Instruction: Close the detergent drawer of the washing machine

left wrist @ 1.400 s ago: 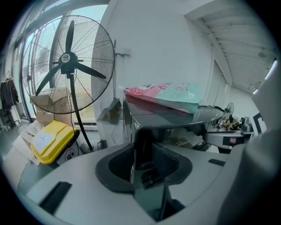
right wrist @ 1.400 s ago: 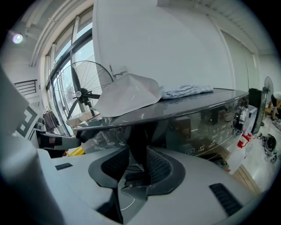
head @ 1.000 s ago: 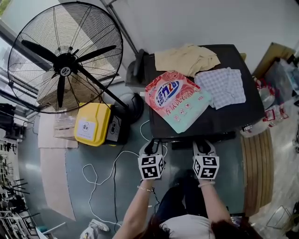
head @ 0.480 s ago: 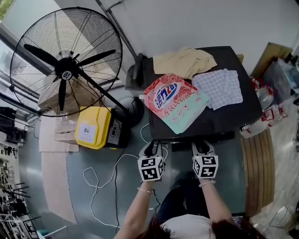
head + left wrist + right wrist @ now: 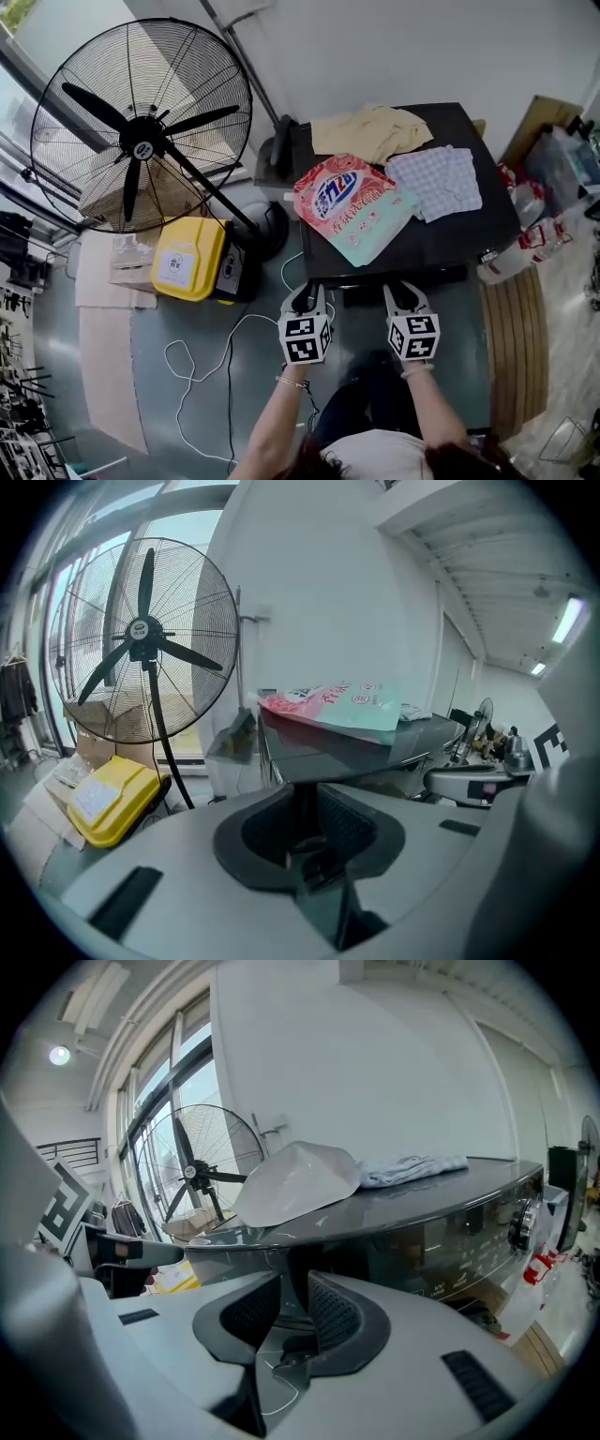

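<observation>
Status: left claw [image 5: 307,291] and right claw [image 5: 401,289] just narrowed, half apart, nothing clamped, near washing machine [image 5: 441,239] front edge. Can't make out detergent drawer there; closing push probably pending.

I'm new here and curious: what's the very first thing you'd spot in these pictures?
Probably the huge black fan standing on the left, with a bright yellow box on the floor near its stand. Next comes the pink and mint detergent bag lying on top of the dark washing machine, beside a checked cloth.
</observation>
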Motion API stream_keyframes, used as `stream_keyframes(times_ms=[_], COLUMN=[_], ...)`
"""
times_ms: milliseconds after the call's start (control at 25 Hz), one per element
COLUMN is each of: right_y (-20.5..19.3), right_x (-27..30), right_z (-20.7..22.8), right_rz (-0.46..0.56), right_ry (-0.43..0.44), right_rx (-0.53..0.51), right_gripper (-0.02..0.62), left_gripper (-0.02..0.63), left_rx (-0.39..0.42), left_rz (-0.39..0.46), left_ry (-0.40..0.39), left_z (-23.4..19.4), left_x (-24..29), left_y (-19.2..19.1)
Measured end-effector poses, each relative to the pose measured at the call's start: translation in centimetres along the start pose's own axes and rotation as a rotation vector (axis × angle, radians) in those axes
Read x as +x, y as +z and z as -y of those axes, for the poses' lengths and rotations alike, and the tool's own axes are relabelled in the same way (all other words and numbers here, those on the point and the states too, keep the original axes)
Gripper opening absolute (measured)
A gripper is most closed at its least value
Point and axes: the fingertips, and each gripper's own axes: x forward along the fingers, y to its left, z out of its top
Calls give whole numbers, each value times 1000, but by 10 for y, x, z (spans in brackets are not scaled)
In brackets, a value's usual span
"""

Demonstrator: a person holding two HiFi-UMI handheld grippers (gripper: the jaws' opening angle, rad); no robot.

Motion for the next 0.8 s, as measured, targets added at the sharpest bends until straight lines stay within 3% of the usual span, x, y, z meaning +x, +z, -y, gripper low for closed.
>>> stream_keyframes(times_ms=[240, 800], right_y=[14, 41], right_x=[-17, -55], right_z=[-12, -43], right_rz=[61, 120], right_ry=[11, 25], right_rx=[11, -62], right_gripper=[74, 43], left_gripper=[51, 23], left_rx=[26, 79], left_rz=[24, 120], left_ry=[-3, -62], left_z=[0, 8], left_x=[-21, -72], left_y=[7, 34])
